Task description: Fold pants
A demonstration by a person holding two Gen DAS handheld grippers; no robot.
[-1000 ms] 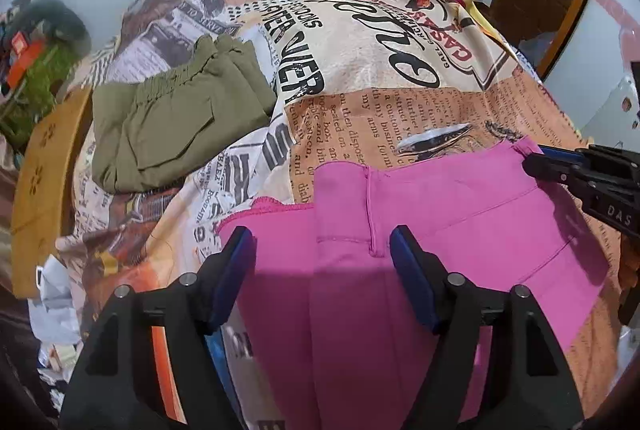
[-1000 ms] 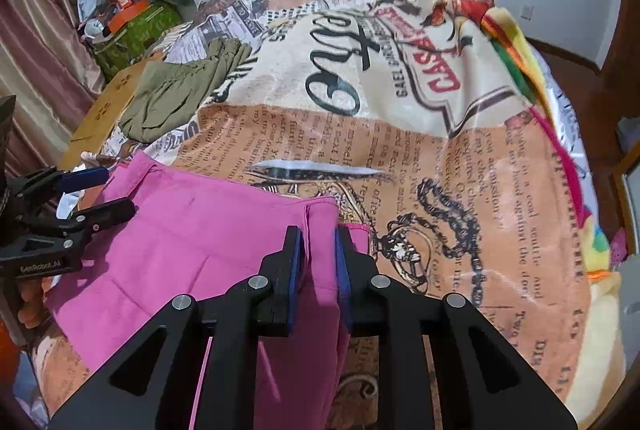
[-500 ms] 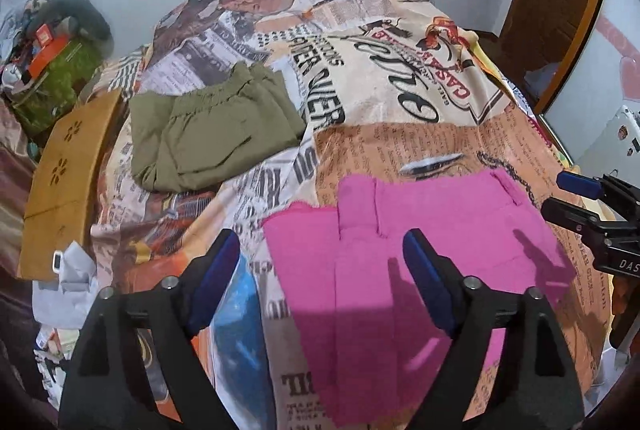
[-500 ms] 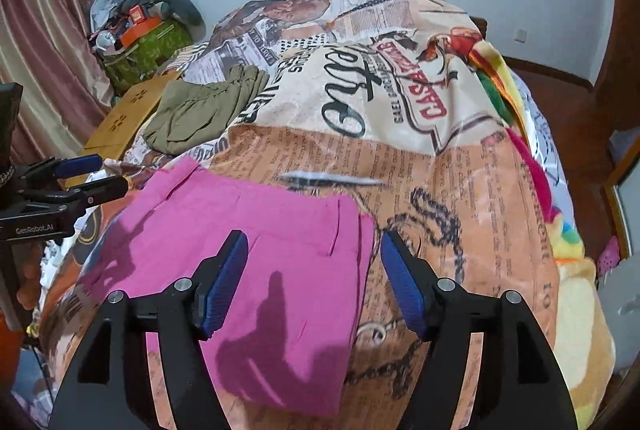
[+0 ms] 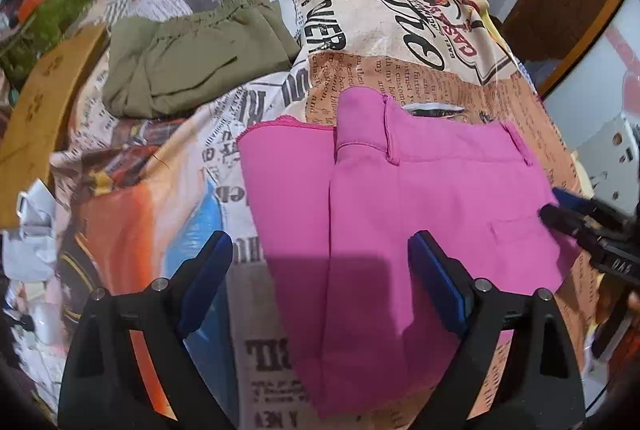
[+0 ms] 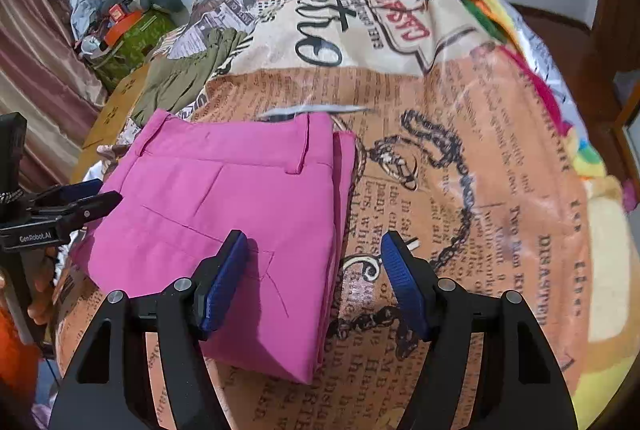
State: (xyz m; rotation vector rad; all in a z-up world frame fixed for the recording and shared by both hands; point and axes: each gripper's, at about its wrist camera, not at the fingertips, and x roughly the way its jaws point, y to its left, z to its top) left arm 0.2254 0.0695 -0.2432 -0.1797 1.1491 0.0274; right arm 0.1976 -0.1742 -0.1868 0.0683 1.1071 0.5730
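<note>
Folded pink pants (image 5: pixel 400 209) lie flat on the printed bedspread (image 5: pixel 380 41), waistband toward the far side. Hovering over their near left part, my left gripper (image 5: pixel 320 242) has its jaws still opening, and the blue pads touch no cloth. The right wrist view shows the same pink pants (image 6: pixel 224 197) with my right gripper (image 6: pixel 314 244) open above their near right edge, holding nothing. Each gripper shows in the other's view: the right gripper (image 5: pixel 560 213) at the pants' right edge, the left gripper (image 6: pixel 96 195) at their left edge.
Folded olive-green pants (image 5: pixel 192 69) lie at the far left of the bed. A wooden board (image 5: pixel 40 101) and a pile of bags (image 6: pixel 124 29) stand beyond the left side. A wooden door (image 5: pixel 560 9) is at the right. The bedspread (image 6: pixel 480 149) stretches to the right.
The right gripper was shut on the pink pants' edge and has opened and let go. The left gripper has spread wider. Both have drawn back, and the pants now lie flat.
</note>
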